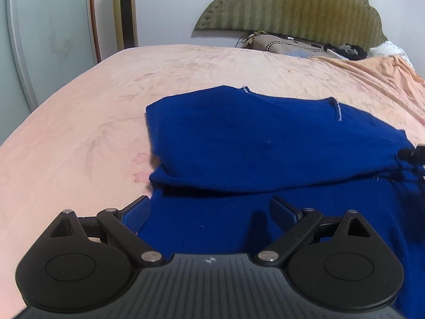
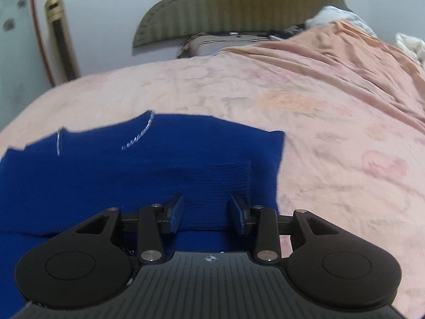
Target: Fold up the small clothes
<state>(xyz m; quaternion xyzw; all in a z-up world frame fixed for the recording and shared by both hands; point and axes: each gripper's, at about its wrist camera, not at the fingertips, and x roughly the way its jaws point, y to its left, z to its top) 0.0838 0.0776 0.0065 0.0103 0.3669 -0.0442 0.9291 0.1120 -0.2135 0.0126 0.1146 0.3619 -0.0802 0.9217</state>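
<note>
A royal-blue knit garment (image 1: 265,146) lies on the pink bed, with its far part folded over the near part. It also shows in the right wrist view (image 2: 132,170). My left gripper (image 1: 212,212) is wide open just above the garment's near left part, and nothing is between its blue pads (image 1: 138,215). My right gripper (image 2: 207,214) is partly open over the ribbed band near the garment's right edge, and its pads (image 2: 176,214) do not pinch the cloth. The black tip of the other gripper (image 1: 414,154) shows at the left view's right edge.
The pink floral bedsheet (image 1: 79,146) covers the bed, with a rumpled orange blanket (image 2: 345,61) at the far right. A green padded headboard (image 1: 292,8) and a pillow (image 1: 287,43) are at the back. A gold tower fan (image 1: 124,10) stands by the wall.
</note>
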